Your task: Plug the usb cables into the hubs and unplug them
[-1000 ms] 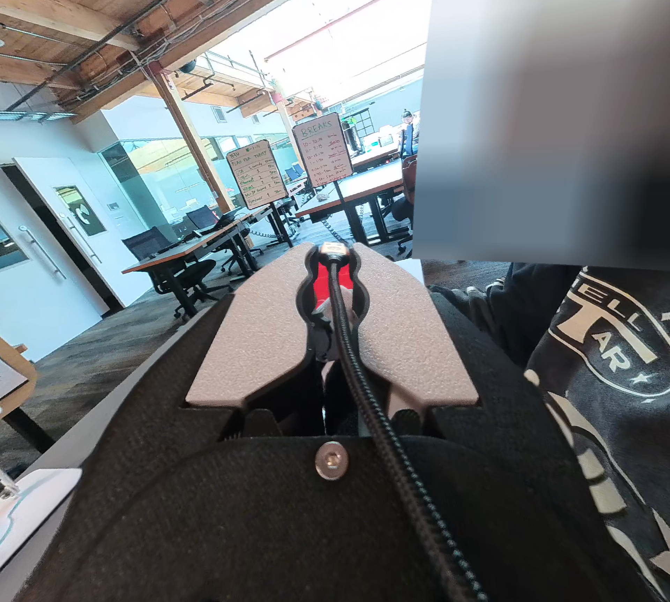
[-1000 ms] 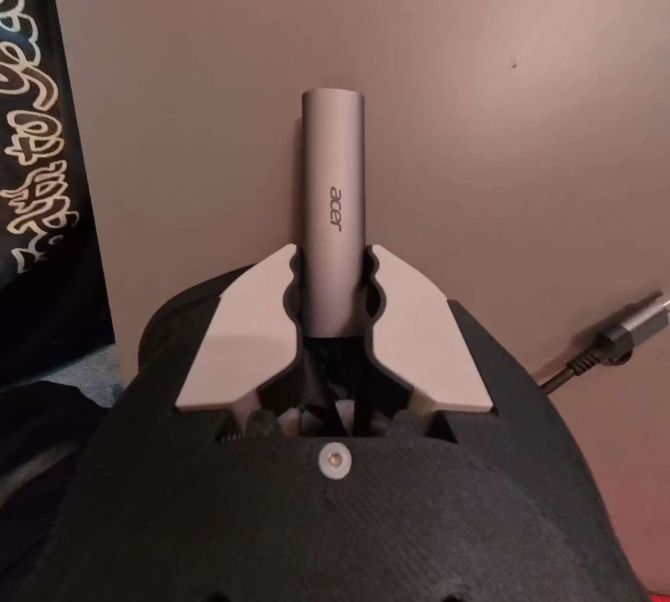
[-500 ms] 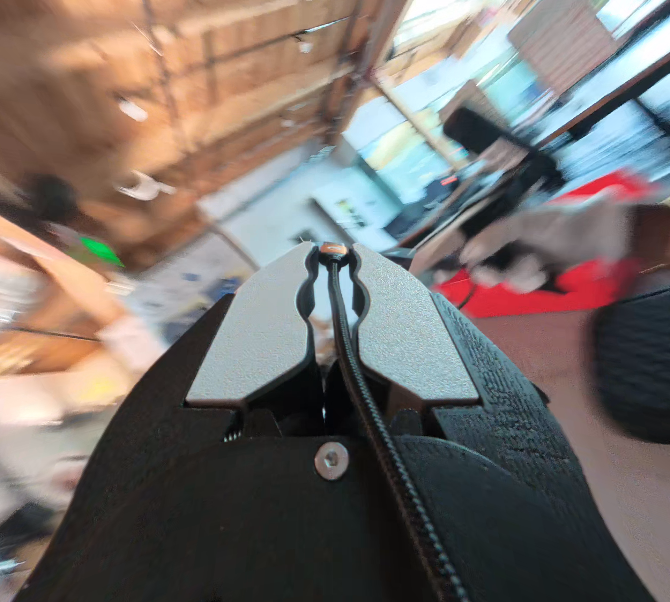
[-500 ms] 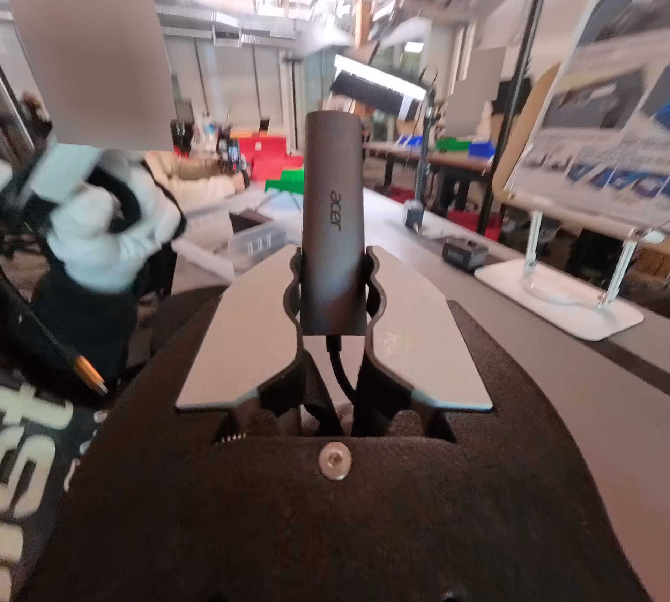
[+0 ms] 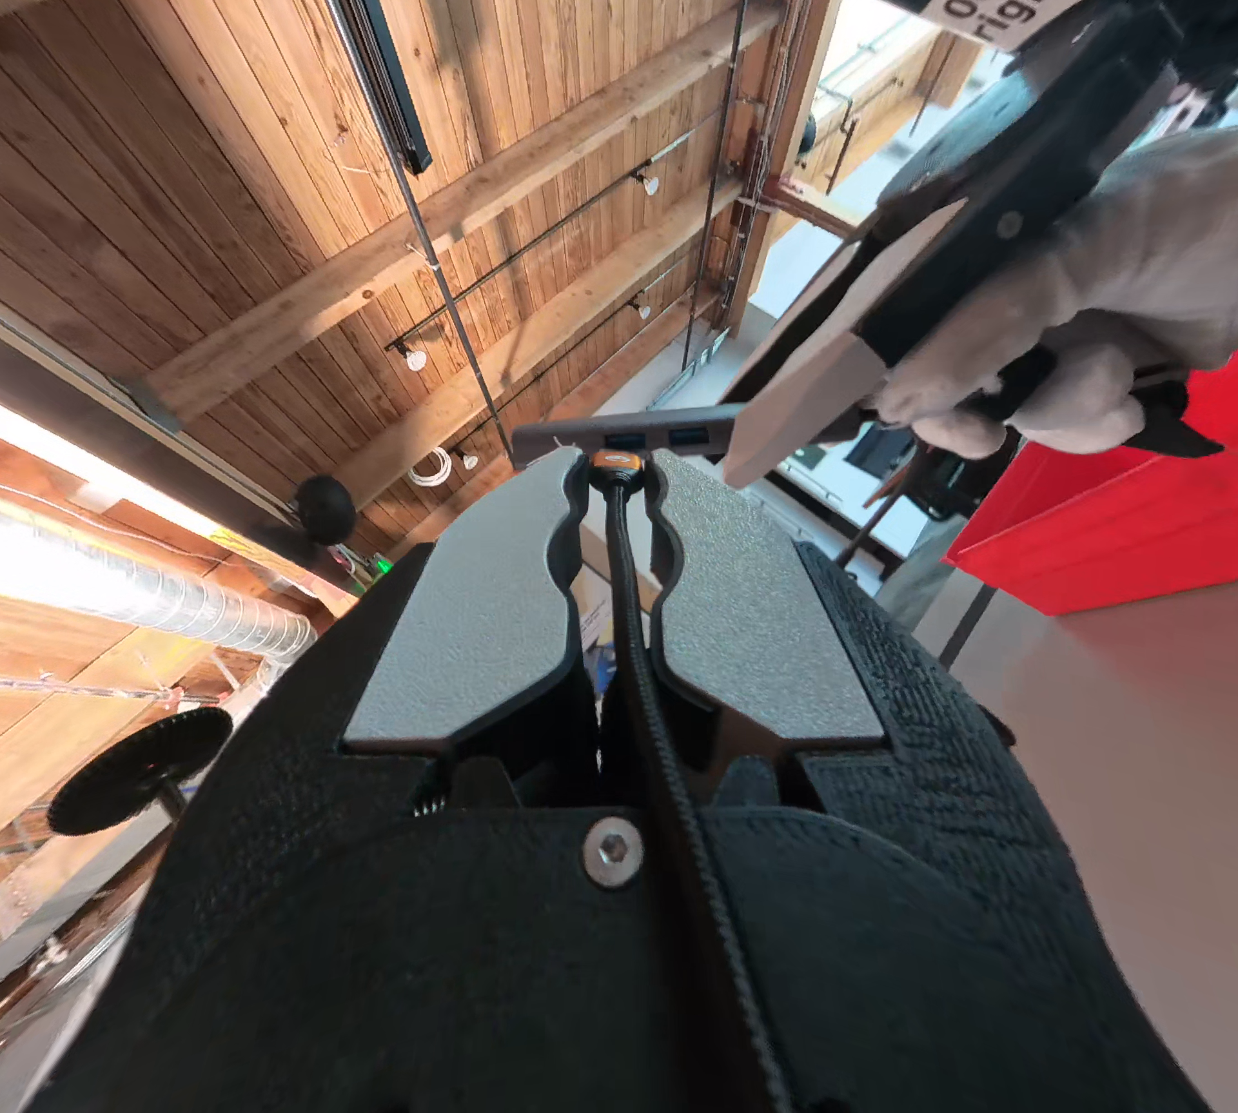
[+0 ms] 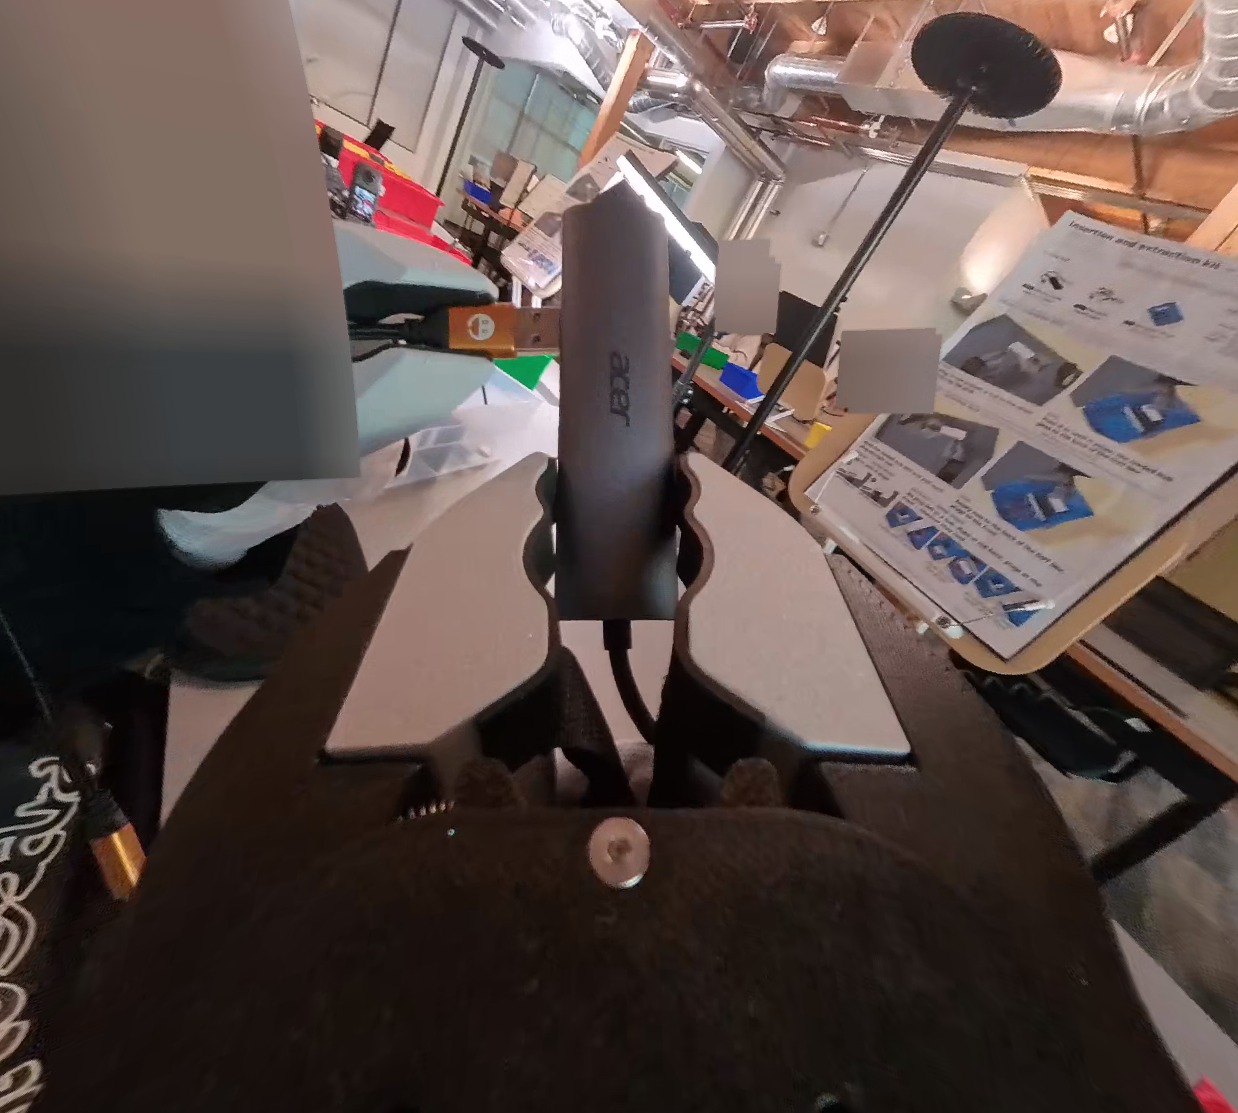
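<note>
The left gripper (image 5: pixel 616 468) has its fingers clamped on the orange-collared USB plug (image 5: pixel 617 463) of a black braided cable (image 5: pixel 646 712), its metal tip at a blue port of the slim grey metal hub (image 6: pixel 615 411). The right gripper (image 6: pixel 616 535) grips that hub's near end, both held in the air. A slight tilt of either could jam the plug against the port's rim, or twist the hub in its grip. Red plastic bins (image 5: pixel 1105 518) stand far right, contents hidden.
</note>
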`<state>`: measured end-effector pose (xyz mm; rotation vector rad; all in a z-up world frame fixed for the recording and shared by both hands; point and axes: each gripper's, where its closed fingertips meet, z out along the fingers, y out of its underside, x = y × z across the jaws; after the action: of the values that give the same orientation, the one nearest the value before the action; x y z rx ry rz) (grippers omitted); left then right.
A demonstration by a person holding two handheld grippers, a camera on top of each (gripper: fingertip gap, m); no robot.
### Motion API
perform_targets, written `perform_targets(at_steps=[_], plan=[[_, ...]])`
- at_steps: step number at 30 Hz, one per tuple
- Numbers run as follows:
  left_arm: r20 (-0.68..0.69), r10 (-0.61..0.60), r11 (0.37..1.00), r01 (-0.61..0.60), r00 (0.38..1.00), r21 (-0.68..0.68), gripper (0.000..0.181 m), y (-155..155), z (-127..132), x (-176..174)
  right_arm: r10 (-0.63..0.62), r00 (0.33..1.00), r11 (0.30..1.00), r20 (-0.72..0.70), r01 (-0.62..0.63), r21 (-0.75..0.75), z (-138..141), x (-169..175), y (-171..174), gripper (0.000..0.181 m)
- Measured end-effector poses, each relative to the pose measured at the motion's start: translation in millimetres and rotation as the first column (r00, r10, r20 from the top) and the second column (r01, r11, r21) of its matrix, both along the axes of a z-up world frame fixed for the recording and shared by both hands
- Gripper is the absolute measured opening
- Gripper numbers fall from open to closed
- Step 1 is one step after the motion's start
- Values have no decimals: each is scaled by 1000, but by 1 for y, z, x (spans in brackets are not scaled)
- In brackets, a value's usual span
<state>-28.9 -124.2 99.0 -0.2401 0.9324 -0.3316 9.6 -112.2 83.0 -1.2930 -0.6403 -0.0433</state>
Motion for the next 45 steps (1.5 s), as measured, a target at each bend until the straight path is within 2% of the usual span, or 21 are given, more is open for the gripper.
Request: perform_targets(at_steps=[5, 11, 18, 22, 26, 29, 31, 33, 35, 36, 38, 40, 43, 45], plan=[[3, -3, 1000, 3, 1000, 13, 15, -3, 0, 1, -46, 998, 997, 47, 43, 62, 2, -1, 0, 33], [15, 24, 997, -25, 1000, 67, 15, -12, 0, 0, -10, 992, 987, 125, -10, 162, 4, -2, -3, 32], [38, -43, 998, 44, 998, -43, 15, -3, 0, 0, -39, 991, 979, 125, 13, 204, 1, -5, 2, 33], [32, -100, 991, 102, 994, -85, 15, 0, -1, 0, -5, 991, 982, 137, -21, 185, 0, -6, -2, 33], [-12, -115, 980, 112, 993, -167, 15, 15, -6, 4, -66, 984, 977, 167, 30, 209, 0, -7, -2, 33], [18, -252, 932, 248, 968, -263, 15, 16, -8, 4, -92, 975, 976, 200, 49, 212, 0, -9, -4, 34], [13, -285, 922, 278, 958, -271, 15, 15, -10, 5, -136, 957, 971, 257, 77, 224, -1, -8, -4, 34], [-13, -252, 937, 241, 968, -252, 15, 14, -10, 5, -242, 909, 951, 339, 152, 270, -1, -4, -3, 34], [-85, -174, 962, 151, 981, -227, 15, 17, -13, 9, -387, 806, 906, 447, 243, 346, -2, 3, -2, 34], [-106, -159, 963, 131, 982, -234, 15, 19, -14, 10, -404, 793, 899, 457, 253, 357, -2, 3, -2, 34], [-95, -204, 948, 173, 974, -267, 15, 18, -12, 9, -324, 852, 926, 412, 196, 323, -1, -1, -4, 35], [-125, -139, 962, 104, 982, -254, 15, 23, -16, 13, -262, 888, 946, 378, 159, 283, -3, -1, -3, 34], [-158, -5, 979, -27, 987, -203, 15, 35, -22, 18, -331, 844, 927, 422, 206, 315, -7, 0, 3, 34], [-143, -90, 970, 55, 986, -235, 15, 32, -21, 15, -324, 846, 929, 424, 202, 309, -7, -2, 4, 34]])
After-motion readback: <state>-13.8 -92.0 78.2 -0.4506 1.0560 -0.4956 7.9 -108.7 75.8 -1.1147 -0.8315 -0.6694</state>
